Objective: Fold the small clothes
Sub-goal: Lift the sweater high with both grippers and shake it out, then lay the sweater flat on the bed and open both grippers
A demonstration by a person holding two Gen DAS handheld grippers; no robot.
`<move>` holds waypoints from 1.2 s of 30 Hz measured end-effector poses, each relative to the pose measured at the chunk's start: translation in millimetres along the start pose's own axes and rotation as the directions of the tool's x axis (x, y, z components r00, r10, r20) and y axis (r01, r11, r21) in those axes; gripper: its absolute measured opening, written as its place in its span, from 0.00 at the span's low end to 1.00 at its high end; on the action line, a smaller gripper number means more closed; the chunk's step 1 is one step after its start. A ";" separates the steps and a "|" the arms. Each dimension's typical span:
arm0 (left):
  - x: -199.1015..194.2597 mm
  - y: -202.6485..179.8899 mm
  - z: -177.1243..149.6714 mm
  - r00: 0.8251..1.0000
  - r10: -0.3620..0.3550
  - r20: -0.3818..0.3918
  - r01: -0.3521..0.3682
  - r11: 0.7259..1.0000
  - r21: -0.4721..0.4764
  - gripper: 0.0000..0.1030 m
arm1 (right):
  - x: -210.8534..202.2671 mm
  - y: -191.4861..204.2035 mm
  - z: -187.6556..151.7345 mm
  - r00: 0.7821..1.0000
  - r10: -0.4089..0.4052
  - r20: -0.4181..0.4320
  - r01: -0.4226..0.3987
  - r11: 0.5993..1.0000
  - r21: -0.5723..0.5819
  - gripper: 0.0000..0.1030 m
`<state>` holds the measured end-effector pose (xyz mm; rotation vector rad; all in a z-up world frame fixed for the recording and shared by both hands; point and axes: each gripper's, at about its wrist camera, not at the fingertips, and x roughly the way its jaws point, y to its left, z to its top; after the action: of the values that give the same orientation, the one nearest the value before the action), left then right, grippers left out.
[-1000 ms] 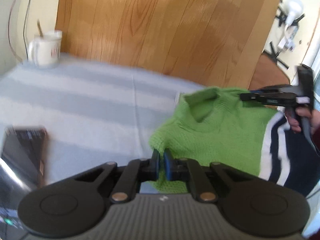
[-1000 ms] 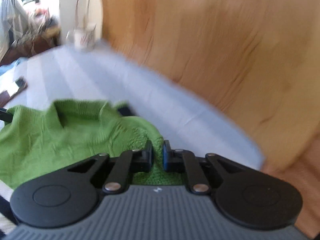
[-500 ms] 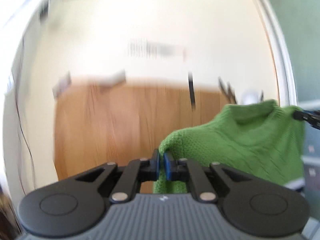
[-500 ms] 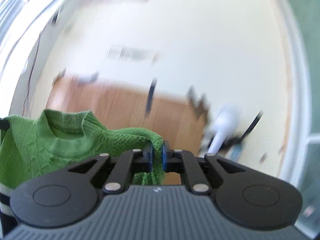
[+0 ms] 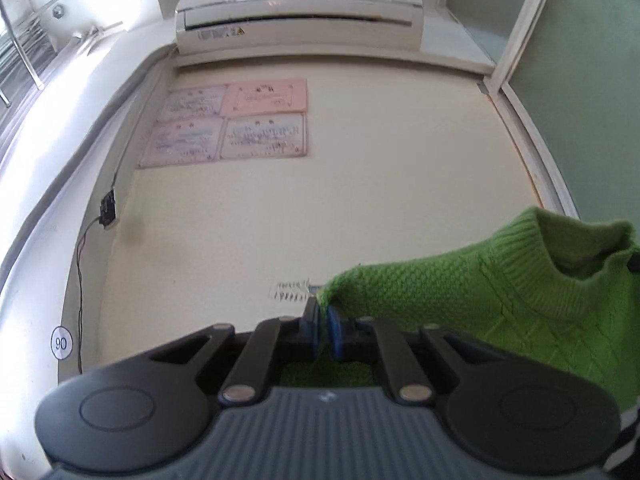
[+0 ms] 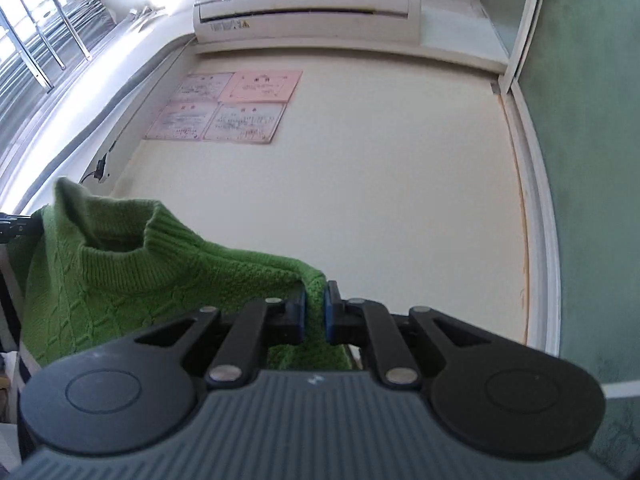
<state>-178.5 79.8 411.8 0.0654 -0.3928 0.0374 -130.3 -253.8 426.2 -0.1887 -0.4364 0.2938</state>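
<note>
Hanging between both tools, the sweater [image 5: 500, 304] is pinched at one shoulder by the left gripper [image 5: 322, 312] and at the other by the right gripper [image 6: 315, 312], its shoulder line stretched across mid-frame, neither nearer.

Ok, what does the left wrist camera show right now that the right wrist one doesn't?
Only the left wrist view: the left gripper shut on one shoulder of the green sweater, a round "90" sticker on the wall, and a small printed label just past the fingertips.

Only the right wrist view: the right gripper shut on the other shoulder, and metal window bars at upper left.

Both: the sweater hanging between the grippers with its collar up, the air conditioner, the pink certificates and the green panel.
</note>
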 end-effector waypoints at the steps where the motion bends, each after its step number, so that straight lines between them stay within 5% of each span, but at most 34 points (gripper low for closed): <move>1: 11.0 1.5 -10.2 1.000 -0.004 -0.023 0.004 1.000 0.002 0.05 | -5.1 3.8 -8.0 1.000 -0.002 -0.018 0.002 1.000 -0.005 0.11; 4: 40.5 -0.1 -53.3 0.992 -0.005 -0.125 0.005 1.000 -0.001 0.05 | 10.0 5.8 -35.6 0.995 0.002 -0.098 -0.002 1.000 0.000 0.11; 8: 85.3 -12.4 -128.3 0.940 0.003 -0.342 0.004 1.000 0.020 0.05 | 44.4 11.6 -107.1 0.967 -0.005 -0.257 0.013 1.000 0.026 0.11; 11: 133.6 -31.5 -198.8 0.882 0.043 -0.470 -0.013 0.998 0.066 0.06 | 102.9 14.1 -181.7 0.920 -0.045 -0.390 0.061 0.998 0.030 0.11; 14: 190.0 -51.3 -293.1 0.776 0.087 -0.625 -0.043 0.995 0.085 0.10 | 170.5 21.4 -275.9 0.832 -0.082 -0.549 0.120 0.992 0.034 0.13; 16: 210.9 -65.3 -357.0 0.662 0.095 -0.744 -0.041 0.995 0.090 0.14 | 203.0 25.7 -345.8 0.715 -0.127 -0.688 0.187 0.982 0.014 0.21; 17: 217.2 -66.5 -385.0 0.590 0.092 -0.802 -0.045 0.996 0.082 0.14 | 205.5 25.9 -374.4 0.650 -0.146 -0.746 0.232 0.973 0.012 0.23; 18: 218.1 -63.0 -407.1 0.521 0.078 -0.850 -0.057 0.997 0.056 0.14 | 203.8 23.6 -392.5 0.618 -0.115 -0.778 0.243 0.969 0.050 0.25; 19: 212.5 -57.5 -422.4 0.484 0.038 -0.874 -0.054 0.998 0.013 0.14 | 195.9 21.6 -406.7 0.604 -0.052 -0.795 0.224 0.969 0.107 0.25; 22: 177.7 -41.2 -433.6 0.465 -0.018 -0.885 0.001 1.000 -0.020 0.14 | 158.8 24.3 -428.0 0.556 0.034 -0.831 0.141 0.981 0.135 0.36; 26: 112.9 -6.5 -420.6 0.443 -0.113 -0.889 0.066 0.993 -0.093 0.36 | 87.0 25.4 -437.7 0.515 0.120 -0.849 0.096 0.976 0.196 0.56; 29: 63.5 20.4 -414.3 0.390 -0.224 -0.893 0.078 0.975 -0.210 0.46 | 45.6 23.5 -446.8 0.454 0.169 -0.875 0.153 0.952 0.264 0.60; 30: 49.0 28.3 -413.2 0.367 -0.262 -0.893 0.072 0.965 -0.253 0.47 | 34.9 23.7 -446.4 0.459 0.212 -0.863 0.160 0.936 0.314 0.55; 33: 10.3 41.6 -405.5 0.341 -0.309 -0.888 0.021 0.947 -0.321 0.49 | 22.3 30.4 -434.4 0.491 0.248 -0.835 0.144 0.922 0.358 0.08; 36: -12.6 51.1 -400.2 0.330 -0.306 -0.893 -0.043 0.940 -0.338 0.49 | 19.7 34.9 -419.0 0.533 0.134 -0.835 0.123 0.965 0.233 0.08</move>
<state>-40.1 158.8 40.9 -0.2436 0.8375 -0.1583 63.2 -263.5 52.5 -0.0474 0.6057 0.2283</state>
